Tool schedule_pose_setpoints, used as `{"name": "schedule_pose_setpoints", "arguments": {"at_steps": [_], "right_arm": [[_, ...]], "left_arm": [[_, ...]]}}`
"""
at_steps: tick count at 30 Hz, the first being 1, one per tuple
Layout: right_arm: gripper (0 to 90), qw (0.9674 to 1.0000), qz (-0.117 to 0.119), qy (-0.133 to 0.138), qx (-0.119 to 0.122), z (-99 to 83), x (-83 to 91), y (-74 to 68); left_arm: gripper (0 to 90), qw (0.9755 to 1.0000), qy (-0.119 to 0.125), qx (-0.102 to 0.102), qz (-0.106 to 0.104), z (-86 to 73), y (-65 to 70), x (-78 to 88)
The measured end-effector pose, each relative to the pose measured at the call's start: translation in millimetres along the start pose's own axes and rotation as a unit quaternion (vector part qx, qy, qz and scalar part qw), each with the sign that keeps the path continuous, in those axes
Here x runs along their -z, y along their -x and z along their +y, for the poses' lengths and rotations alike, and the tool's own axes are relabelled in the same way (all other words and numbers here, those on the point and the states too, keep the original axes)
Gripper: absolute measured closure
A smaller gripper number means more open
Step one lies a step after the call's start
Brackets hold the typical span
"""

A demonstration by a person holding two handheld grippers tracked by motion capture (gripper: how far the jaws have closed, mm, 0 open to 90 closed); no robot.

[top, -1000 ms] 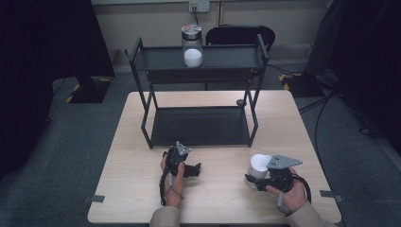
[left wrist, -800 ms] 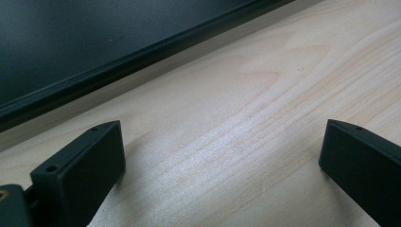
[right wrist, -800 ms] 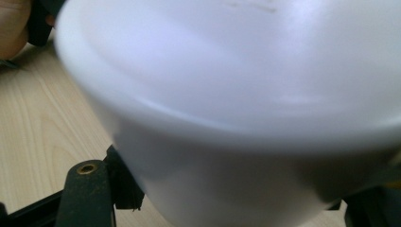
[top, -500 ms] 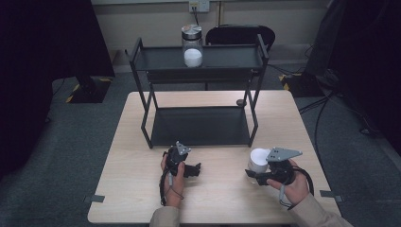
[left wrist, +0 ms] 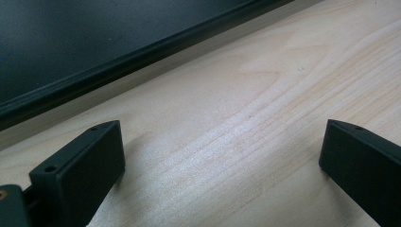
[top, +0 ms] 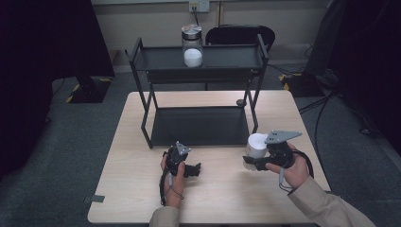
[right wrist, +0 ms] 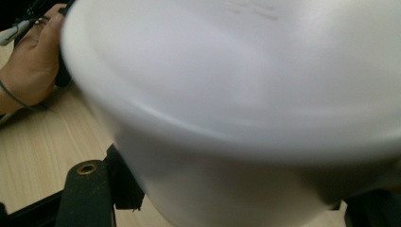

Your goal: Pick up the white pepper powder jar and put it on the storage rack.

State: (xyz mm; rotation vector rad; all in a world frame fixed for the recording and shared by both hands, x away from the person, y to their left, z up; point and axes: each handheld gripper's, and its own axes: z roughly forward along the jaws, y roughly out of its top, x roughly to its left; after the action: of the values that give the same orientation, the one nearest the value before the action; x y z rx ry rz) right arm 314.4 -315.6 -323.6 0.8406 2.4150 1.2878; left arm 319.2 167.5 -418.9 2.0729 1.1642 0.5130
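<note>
A jar (top: pixel 192 45) stands on the rack's (top: pixel 142 59) top shelf, behind the table (top: pixel 127 189).

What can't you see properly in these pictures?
- What's inside the white container: right gripper view, blurred and too close.
- The right claw tips: high view, behind the container.
- What the jar on the shelf holds: high view, too small.

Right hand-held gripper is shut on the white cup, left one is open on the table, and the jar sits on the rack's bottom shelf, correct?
Not quite: the jar stands on the rack's top shelf, as the high view shows. The rest holds: the right hand-held gripper is shut on the white cup, and the left hand-held gripper is open on the table.
</note>
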Motion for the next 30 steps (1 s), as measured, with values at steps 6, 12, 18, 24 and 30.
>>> {"name": "schedule_pose_setpoints", "arguments": {"at_steps": [6, 12, 18, 24, 30], "right_arm": [[30.1, 1.0000, 0.007, 0.005, -0.001, 23.1, -2.1, 7.0], [30.1, 0.9999, 0.008, 0.009, -0.004, 48.0, -3.9, 8.5], [30.1, 1.0000, 0.002, 0.006, -0.002, 75.1, -6.1, 9.9], [30.1, 0.9999, -0.005, 0.006, 0.007, 96.7, -5.6, 8.9], [30.1, 0.9999, -0.005, 0.007, 0.010, 119.1, -5.4, 11.9]], "left_arm": [[0.2, 1.0000, 0.000, 0.000, 0.000, 0.1, -0.1, 0.0], [0.2, 1.0000, -0.001, 0.000, 0.000, 0.2, -0.3, 0.0], [0.2, 1.0000, -0.001, 0.000, 0.000, 0.2, -0.3, 0.0], [0.1, 1.0000, -0.001, 0.000, 0.000, 0.2, -0.1, 0.0], [0.1, 1.0000, -0.001, 0.000, 0.000, 0.3, -0.2, 0.0]]}}
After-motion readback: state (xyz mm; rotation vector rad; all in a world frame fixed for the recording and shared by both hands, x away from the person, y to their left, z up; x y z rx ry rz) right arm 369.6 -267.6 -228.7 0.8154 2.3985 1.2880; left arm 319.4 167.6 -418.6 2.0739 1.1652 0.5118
